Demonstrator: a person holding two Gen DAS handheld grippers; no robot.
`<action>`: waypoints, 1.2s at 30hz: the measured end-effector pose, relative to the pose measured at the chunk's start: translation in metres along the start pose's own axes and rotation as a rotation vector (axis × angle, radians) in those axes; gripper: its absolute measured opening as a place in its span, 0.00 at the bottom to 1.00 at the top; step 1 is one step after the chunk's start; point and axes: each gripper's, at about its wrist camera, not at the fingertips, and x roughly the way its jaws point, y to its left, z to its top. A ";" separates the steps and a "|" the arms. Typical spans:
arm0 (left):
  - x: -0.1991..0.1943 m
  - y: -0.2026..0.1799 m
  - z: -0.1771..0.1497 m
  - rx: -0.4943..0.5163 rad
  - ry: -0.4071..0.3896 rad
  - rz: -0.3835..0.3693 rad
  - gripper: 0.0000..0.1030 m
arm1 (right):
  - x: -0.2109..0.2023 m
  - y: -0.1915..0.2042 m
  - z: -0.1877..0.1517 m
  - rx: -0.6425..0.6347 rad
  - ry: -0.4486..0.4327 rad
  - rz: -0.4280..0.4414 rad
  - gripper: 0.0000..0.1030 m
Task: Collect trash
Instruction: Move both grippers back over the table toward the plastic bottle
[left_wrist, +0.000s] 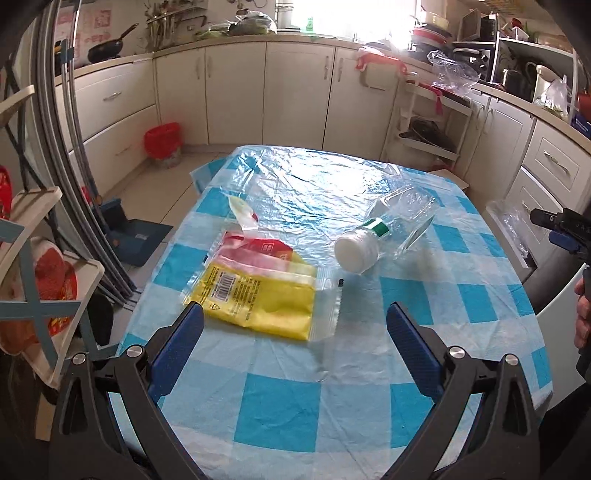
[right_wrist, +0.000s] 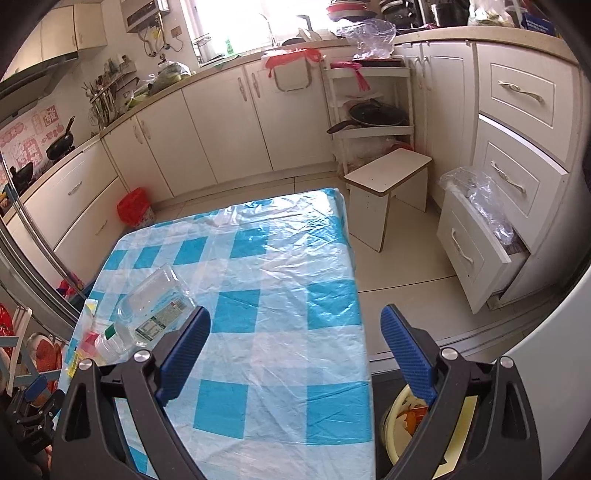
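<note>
Checkered tablecloth (left_wrist: 280, 417) bears a half-hidden yellow wrapper (left_wrist: 258, 295); left gripper (left_wrist: 295, 325) and right gripper (right_wrist: 295, 328) both gape, holding nothing.

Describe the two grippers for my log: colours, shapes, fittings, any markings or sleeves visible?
Both match. The left gripper and right gripper each have two angular black plastic arms with slotted cut-outs, round silver bolts at the pivots, and ribbed dark-blue pads on the inner faces. No cables show. The left view catches the right gripper's side, with faint embossed lettering I can't read, and a bare hand.
</note>
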 end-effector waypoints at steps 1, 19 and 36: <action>0.000 0.001 -0.003 0.004 0.005 0.001 0.92 | 0.003 0.007 -0.001 -0.010 0.004 0.002 0.87; 0.003 0.004 -0.013 0.020 0.038 -0.015 0.92 | 0.017 0.036 -0.009 -0.060 0.036 0.000 0.87; 0.007 0.002 -0.016 0.037 0.057 -0.015 0.92 | 0.017 0.041 -0.011 -0.075 0.044 0.013 0.87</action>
